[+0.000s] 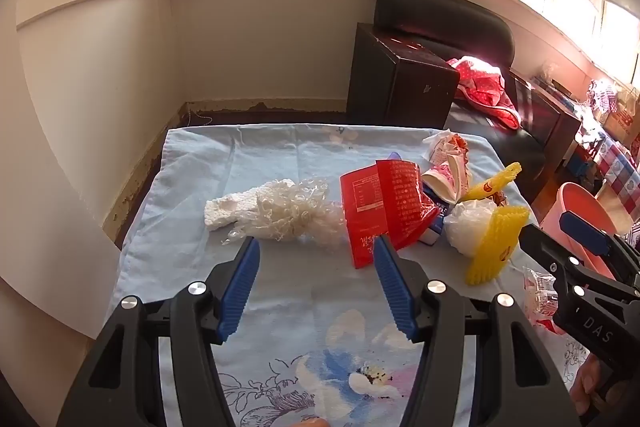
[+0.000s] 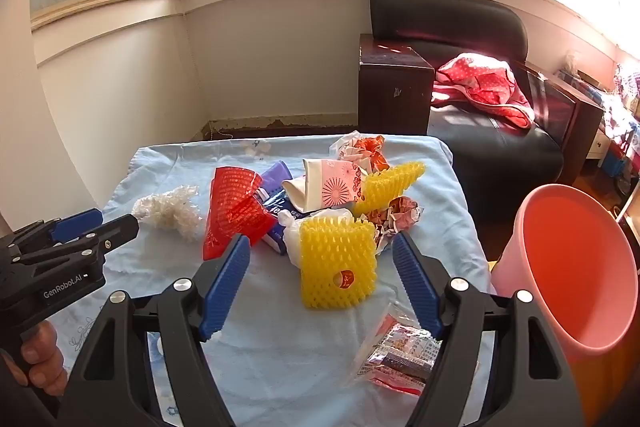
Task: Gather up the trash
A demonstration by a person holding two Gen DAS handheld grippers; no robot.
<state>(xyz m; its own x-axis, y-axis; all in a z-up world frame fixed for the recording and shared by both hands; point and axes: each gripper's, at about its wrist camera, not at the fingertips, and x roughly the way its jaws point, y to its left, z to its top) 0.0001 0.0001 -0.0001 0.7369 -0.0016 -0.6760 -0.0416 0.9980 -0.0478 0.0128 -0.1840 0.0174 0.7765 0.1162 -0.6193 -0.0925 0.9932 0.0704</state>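
Trash lies on a table under a light blue floral cloth (image 1: 280, 291) (image 2: 280, 347). A white foam net (image 1: 276, 213) (image 2: 170, 211) sits at the left, a red wrapper (image 1: 382, 211) (image 2: 236, 213) beside it. A yellow foam net (image 2: 338, 269) (image 1: 496, 247) lies in front of a white plastic bag (image 2: 316, 223), with a second yellow net (image 2: 390, 185) and a paper cup (image 2: 332, 185) behind. A clear snack wrapper (image 2: 396, 351) lies near the front. My left gripper (image 1: 316, 247) hovers open short of the white net and red wrapper. My right gripper (image 2: 320, 247) is open, the yellow net just beyond its fingertips.
A pink bin (image 2: 568, 267) (image 1: 584, 211) stands off the table's right edge, mouth tilted toward me. A dark cabinet (image 2: 394, 87) and a black sofa (image 2: 492, 131) with a red cloth stand behind. Walls close the left side. A hand (image 2: 40, 359) holds the left gripper's handle.
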